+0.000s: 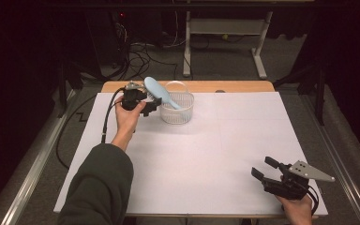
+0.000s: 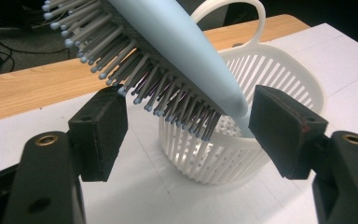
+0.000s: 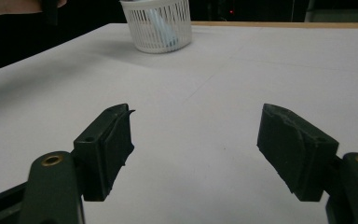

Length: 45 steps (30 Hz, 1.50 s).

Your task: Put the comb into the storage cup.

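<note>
My pale blue hairbrush (image 2: 177,42) lies tilted, bristles down, handle end inside the white slotted basket (image 2: 279,88), which stands upright near the table's far edge

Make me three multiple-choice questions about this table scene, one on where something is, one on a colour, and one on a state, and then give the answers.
1. Where does the hairbrush sit?
A. flat on the table
B. leaning with its handle end down in the white basket
C. in the right gripper

2. What colour is the hairbrush's back?
A. light blue
B. red
C. black

3. How does the right gripper stand?
A. shut on the basket
B. shut on the brush
C. open, with nothing in it

Answers: B, the handle dips into the basket while the bristled head sticks out; A, its smooth back is pale blue; C, its jaws stand apart over bare table.
</note>
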Available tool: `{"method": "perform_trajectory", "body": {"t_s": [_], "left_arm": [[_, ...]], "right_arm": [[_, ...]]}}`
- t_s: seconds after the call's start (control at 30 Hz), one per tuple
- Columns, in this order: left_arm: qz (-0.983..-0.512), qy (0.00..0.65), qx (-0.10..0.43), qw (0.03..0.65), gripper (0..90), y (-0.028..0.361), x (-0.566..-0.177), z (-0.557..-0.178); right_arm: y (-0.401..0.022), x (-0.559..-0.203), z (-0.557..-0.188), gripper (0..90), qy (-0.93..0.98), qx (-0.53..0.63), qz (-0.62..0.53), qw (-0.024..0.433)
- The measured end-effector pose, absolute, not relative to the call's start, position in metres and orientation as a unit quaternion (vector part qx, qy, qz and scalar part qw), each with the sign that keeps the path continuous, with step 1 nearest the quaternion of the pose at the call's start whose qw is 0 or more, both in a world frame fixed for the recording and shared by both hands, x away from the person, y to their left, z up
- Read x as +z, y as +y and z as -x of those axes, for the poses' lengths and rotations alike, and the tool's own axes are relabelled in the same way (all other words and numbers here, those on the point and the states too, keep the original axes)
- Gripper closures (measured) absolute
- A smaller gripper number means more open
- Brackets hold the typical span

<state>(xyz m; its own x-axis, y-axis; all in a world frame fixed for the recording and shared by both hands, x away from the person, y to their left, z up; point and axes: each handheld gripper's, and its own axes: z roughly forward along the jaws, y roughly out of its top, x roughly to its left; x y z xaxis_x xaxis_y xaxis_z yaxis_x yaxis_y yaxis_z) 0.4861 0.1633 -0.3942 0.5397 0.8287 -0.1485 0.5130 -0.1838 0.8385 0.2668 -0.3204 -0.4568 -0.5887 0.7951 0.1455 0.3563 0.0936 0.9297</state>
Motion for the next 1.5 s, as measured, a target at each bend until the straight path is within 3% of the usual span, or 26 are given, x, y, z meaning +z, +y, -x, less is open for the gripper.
{"method": "perform_trajectory", "body": {"t_s": [1.5], "left_arm": [[-0.759,0.418,0.203,0.457,29.1,0.194,-0.383,-0.449]], "right_arm": [[-0.321,-0.455,-0.268,26.7,0.706,0.534,-0.406,0.227]]}}
